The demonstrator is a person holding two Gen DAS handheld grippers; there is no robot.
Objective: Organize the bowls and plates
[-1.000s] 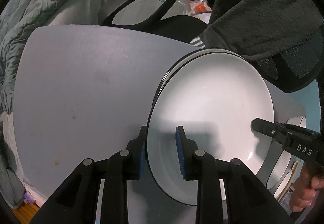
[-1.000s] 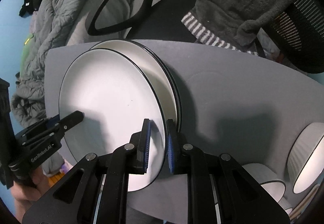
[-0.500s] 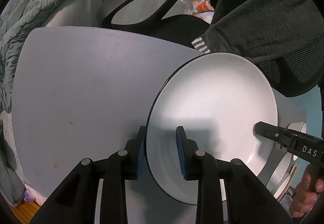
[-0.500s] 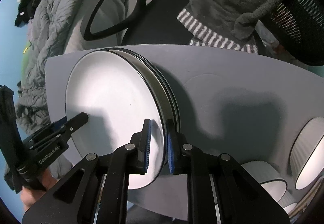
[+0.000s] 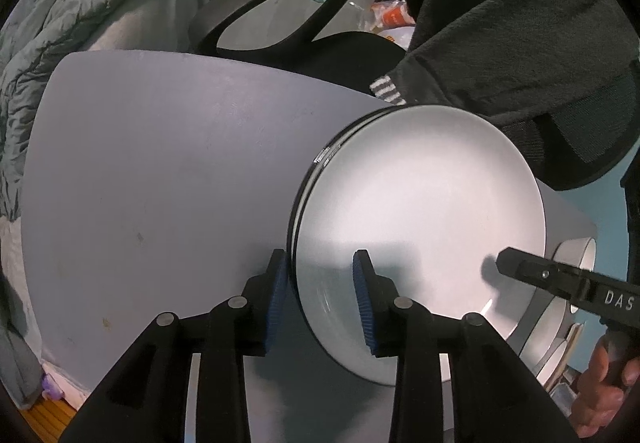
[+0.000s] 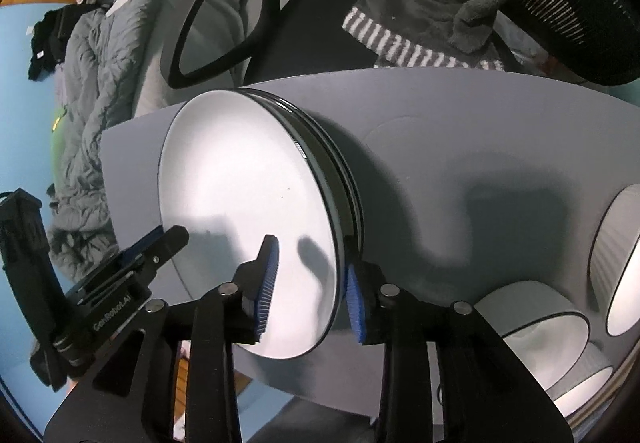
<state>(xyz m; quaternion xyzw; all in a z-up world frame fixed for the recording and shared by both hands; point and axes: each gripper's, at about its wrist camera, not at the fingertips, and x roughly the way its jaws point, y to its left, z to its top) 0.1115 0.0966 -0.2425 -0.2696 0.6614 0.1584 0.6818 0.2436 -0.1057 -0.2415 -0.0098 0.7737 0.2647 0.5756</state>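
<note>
Both hand-held grippers' jaws newly parted, downward-pointing, loosely astride the plate stack (image 5: 420, 211) rim, gripping nothing.

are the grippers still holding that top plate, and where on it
Neither pinches it now. Both the left gripper and right gripper have just been opening; each straddles the top plate's rim on opposite sides, pads apart.

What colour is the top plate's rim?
Black, around a white top plate; clearest in the right wrist view.

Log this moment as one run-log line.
step: release | white round black-rimmed top plate on plate stack, grey table | left gripper, right gripper: jaws just opening, straddling rim, pads clear | bowls unsorted
</note>
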